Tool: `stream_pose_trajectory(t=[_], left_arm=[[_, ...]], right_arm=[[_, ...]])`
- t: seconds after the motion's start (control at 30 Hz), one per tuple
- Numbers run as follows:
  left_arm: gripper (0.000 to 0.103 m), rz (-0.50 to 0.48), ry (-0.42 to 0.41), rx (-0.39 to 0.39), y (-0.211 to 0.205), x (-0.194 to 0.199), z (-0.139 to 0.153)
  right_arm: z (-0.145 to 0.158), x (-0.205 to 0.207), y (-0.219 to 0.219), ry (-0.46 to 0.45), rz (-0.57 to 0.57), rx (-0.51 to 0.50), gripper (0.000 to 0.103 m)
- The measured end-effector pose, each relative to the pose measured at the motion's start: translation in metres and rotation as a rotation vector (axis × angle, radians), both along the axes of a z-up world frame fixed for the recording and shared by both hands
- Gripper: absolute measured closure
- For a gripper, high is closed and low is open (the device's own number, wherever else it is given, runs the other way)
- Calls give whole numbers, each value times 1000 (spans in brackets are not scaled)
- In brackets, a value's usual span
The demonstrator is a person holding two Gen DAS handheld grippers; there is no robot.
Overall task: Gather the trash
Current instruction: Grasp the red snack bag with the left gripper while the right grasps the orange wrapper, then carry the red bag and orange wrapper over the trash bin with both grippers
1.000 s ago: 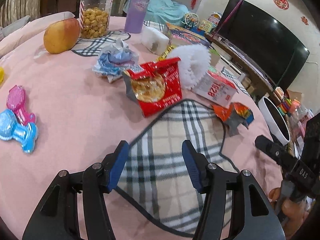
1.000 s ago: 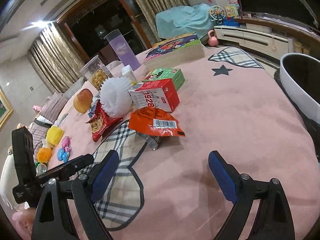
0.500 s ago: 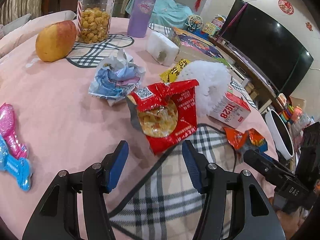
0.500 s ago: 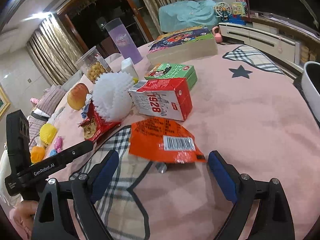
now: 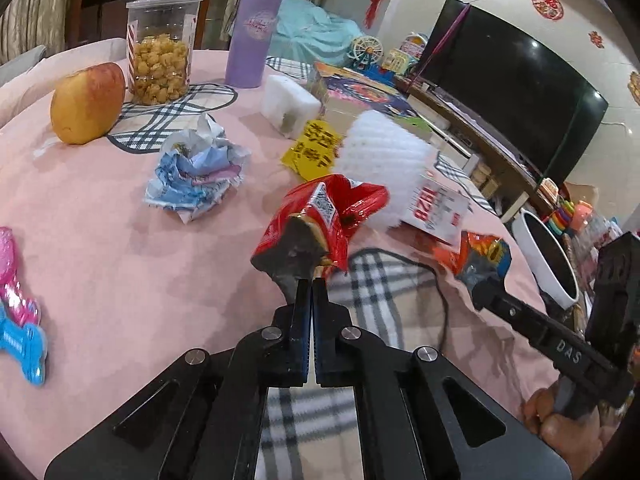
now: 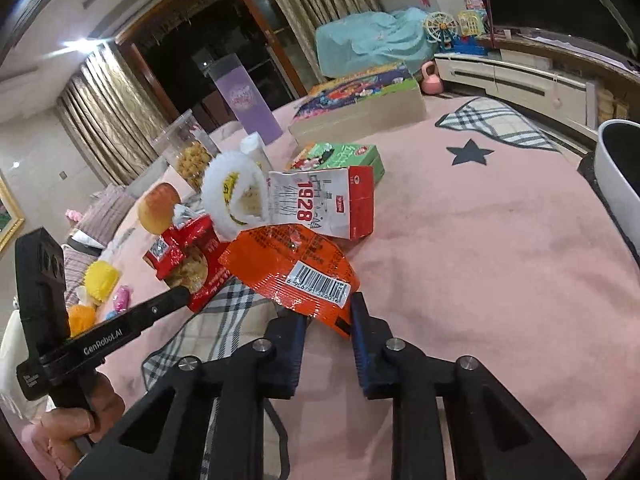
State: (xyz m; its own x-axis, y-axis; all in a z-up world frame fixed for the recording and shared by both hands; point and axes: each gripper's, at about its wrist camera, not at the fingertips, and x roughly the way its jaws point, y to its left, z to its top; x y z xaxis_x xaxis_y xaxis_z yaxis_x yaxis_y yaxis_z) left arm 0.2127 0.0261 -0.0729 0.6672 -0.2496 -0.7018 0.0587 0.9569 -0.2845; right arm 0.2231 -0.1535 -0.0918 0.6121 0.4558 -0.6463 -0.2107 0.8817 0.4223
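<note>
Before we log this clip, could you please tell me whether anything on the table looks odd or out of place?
Yes: loose rubbish lies among the food. A crumpled paper wad sits near the apple, and a milk carton lies on its side. The left gripper pinches the torn red snack bag; the right gripper straddles the orange wrapper.

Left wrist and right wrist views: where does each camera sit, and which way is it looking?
Left wrist: on the left hand-held gripper, looking along its shut fingers at the red snack bag they pinch, toward the TV; the right hand shows at lower right.
Right wrist: on the right hand-held gripper, facing the curtains, fingers around the orange wrapper; the left hand shows at lower left.
Shared: both wrappers, the milk carton, the apple.
</note>
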Motion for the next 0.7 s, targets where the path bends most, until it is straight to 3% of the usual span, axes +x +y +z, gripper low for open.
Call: stream_pose_trajectory(t=[0.27, 0.7], left_arm=[[102, -74, -7, -22, -25, -33, 8], [102, -231, -29, -45, -90, -44, 27]], right_arm=[[5, -18, -19, -1, -2, 28, 83], [14, -54, -81, -12, -107, 61, 83]])
